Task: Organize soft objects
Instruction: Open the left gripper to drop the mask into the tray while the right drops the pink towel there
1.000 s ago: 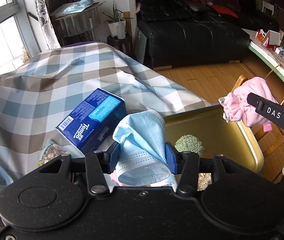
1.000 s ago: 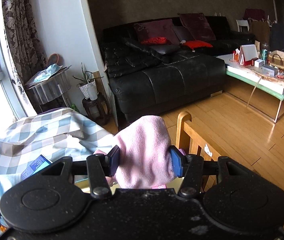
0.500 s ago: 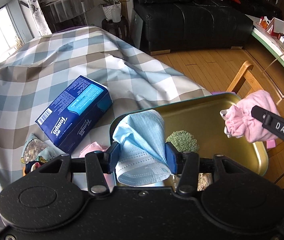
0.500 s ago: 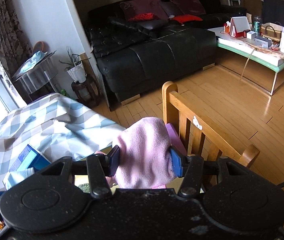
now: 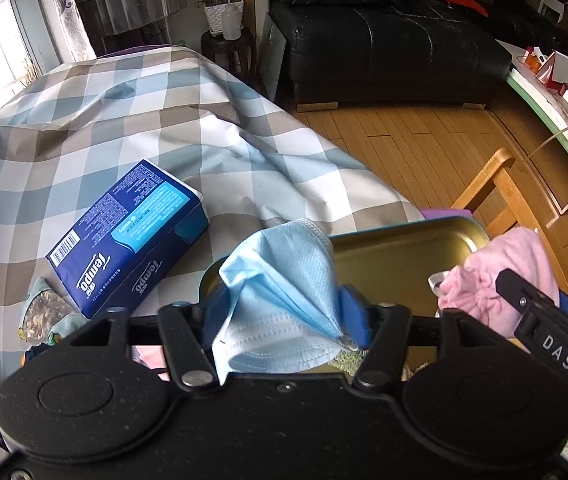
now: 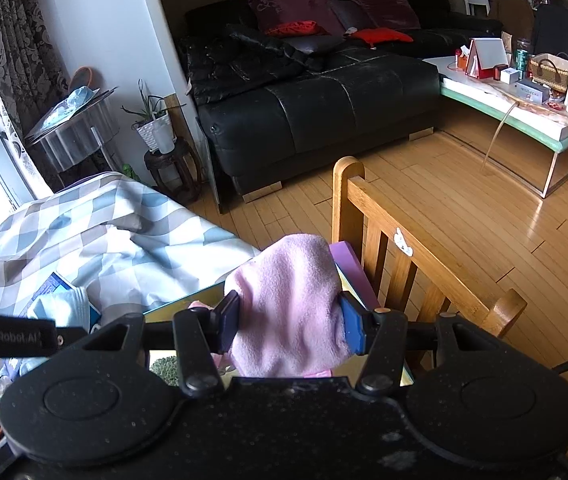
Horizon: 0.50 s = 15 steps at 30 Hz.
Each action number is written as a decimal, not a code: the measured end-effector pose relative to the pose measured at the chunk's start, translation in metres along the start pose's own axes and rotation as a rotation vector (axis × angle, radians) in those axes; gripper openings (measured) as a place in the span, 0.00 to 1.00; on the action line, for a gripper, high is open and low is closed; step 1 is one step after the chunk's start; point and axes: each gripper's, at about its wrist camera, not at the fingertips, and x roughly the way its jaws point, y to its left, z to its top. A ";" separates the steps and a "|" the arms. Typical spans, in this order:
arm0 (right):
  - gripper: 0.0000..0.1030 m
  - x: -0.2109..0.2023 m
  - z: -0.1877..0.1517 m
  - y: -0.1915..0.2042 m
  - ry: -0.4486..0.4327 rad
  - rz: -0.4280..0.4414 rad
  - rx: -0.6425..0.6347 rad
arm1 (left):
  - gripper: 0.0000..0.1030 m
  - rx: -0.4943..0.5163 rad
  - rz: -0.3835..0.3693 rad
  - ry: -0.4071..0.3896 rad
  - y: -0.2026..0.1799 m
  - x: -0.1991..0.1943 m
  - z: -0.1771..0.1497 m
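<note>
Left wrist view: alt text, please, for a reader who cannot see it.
The left gripper pinches a light blue face mask over a gold tray on a checked tablecloth. The right gripper holds a pink cloth over the tray; a blue Tempo tissue pack lies left.

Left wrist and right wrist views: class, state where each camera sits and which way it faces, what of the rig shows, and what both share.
Left wrist: on the left gripper, facing table and tray; it holds a mask.
Right wrist: on the right gripper, facing chair and sofa; it holds a pink cloth.
Shared: each shows the other gripper, both cloths, tray, table, chair, sofa.
</note>
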 end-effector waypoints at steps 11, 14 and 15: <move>0.50 0.000 -0.001 0.004 0.000 -0.004 -0.016 | 0.63 -0.020 0.004 0.010 0.010 0.003 -0.007; 0.50 0.001 -0.001 0.004 0.002 -0.006 -0.018 | 0.63 -0.022 0.018 0.012 0.015 0.002 -0.012; 0.51 0.001 -0.001 0.004 0.003 -0.007 -0.019 | 0.63 -0.023 0.022 0.013 0.017 0.002 -0.013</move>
